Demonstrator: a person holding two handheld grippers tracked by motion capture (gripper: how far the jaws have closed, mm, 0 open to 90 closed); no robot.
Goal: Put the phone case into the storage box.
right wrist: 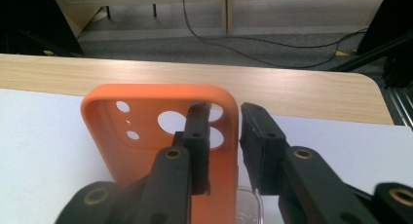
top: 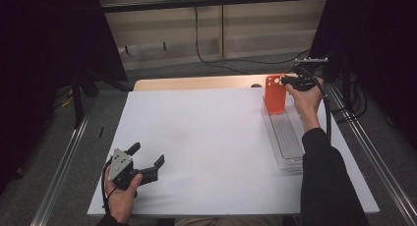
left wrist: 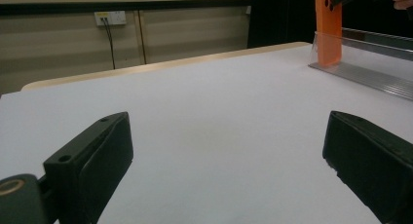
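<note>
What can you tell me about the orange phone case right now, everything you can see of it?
The orange phone case looks like soft matte plastic or silicone, with rounded corners and several round camera cut-outs near its top. It stands upright, hollow side toward the right tongs' camera, its lower end in the far end of the clear plastic tray at the table's right side. The right tongs pinch one side wall near the top, one jaw inside the case, one outside. Whether the case rests on the tray floor cannot be told.

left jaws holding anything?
No: in the left gripper view the left gripper has its jaws spread wide over the bare white table, with nothing between them.
</note>
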